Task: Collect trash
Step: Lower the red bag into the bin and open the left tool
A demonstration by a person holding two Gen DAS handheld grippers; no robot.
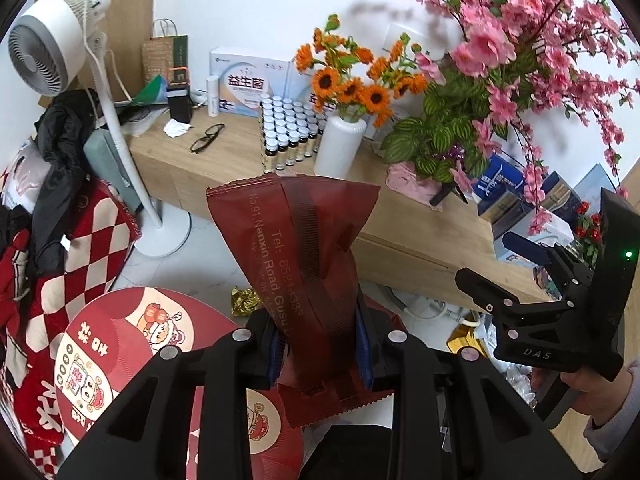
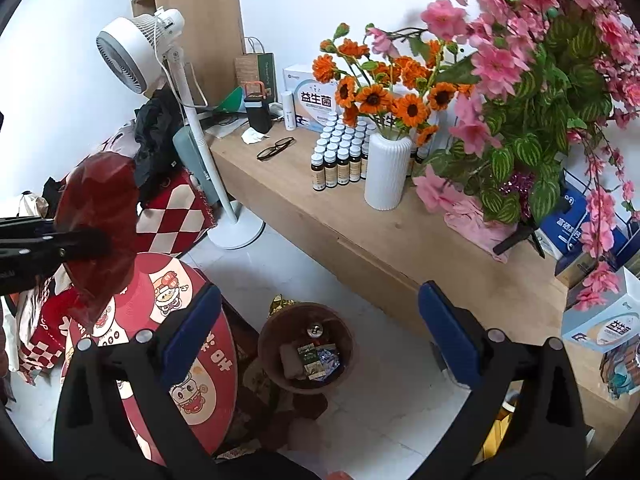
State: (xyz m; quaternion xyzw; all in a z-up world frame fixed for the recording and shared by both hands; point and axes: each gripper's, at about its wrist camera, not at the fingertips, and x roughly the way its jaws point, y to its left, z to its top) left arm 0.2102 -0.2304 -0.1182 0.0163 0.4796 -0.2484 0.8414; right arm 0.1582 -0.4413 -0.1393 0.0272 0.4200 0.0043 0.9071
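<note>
My left gripper (image 1: 322, 354) is shut on a dark red snack wrapper (image 1: 304, 264) that stands up between its blue pads, held in the air. The same wrapper (image 2: 98, 220) and the left gripper (image 2: 76, 246) show at the left of the right wrist view. My right gripper (image 2: 320, 332) is open and empty, above a brown round bin (image 2: 306, 346) on the floor that holds a can and several wrappers. The right gripper (image 1: 486, 270) also shows at the right of the left wrist view, open. A gold foil scrap (image 1: 245, 301) lies on the floor.
A long wooden bench (image 2: 360, 220) carries a white vase of orange flowers (image 2: 386, 172), small bottles (image 2: 340, 152), glasses (image 2: 276, 148), boxes and a pink blossom plant (image 2: 532, 100). A white standing fan (image 2: 192, 128), a red round lid (image 2: 176, 340) and a checked cloth pile (image 1: 80, 248) stand left.
</note>
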